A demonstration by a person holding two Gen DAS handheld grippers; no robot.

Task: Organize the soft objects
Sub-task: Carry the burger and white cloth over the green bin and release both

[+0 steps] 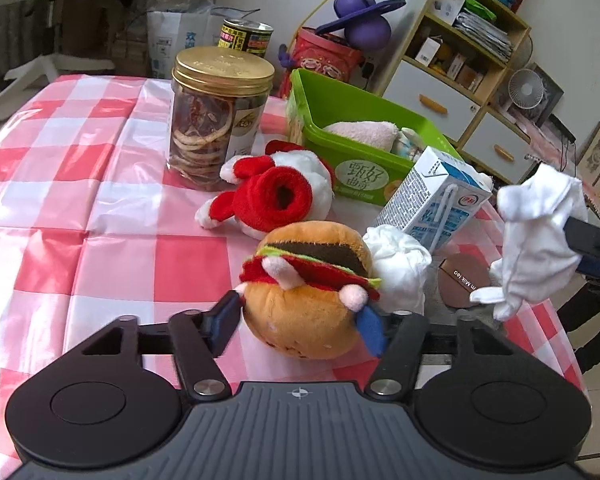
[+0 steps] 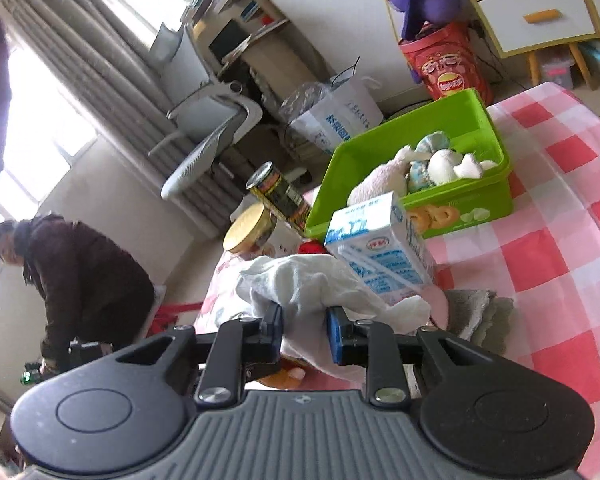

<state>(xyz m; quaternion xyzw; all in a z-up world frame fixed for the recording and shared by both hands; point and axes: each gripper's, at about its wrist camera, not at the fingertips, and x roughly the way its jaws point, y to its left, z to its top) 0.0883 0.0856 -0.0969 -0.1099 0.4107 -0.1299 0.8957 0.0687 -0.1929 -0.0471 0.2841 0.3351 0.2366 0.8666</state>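
My left gripper (image 1: 300, 320) is shut on a plush hamburger (image 1: 304, 280) that rests on the checked tablecloth. Behind it lie a red and white plush (image 1: 276, 192) and a white cloth bundle (image 1: 400, 268). My right gripper (image 2: 304, 332) is shut on a white cloth (image 2: 320, 284) and holds it in the air; the cloth also shows in the left wrist view (image 1: 536, 236) at the right. A green bin (image 1: 340, 120) at the back holds a pink plush (image 1: 364, 132) and other soft things. The bin also shows in the right wrist view (image 2: 460, 128).
A milk carton (image 1: 432, 200) leans in front of the bin. A gold-lidded jar (image 1: 216, 116) of dried slices and a tin can (image 1: 246, 36) stand at the back left. A brown round lid (image 1: 464, 280) and a grey cloth (image 2: 480, 312) lie near the carton. Shelves stand behind.
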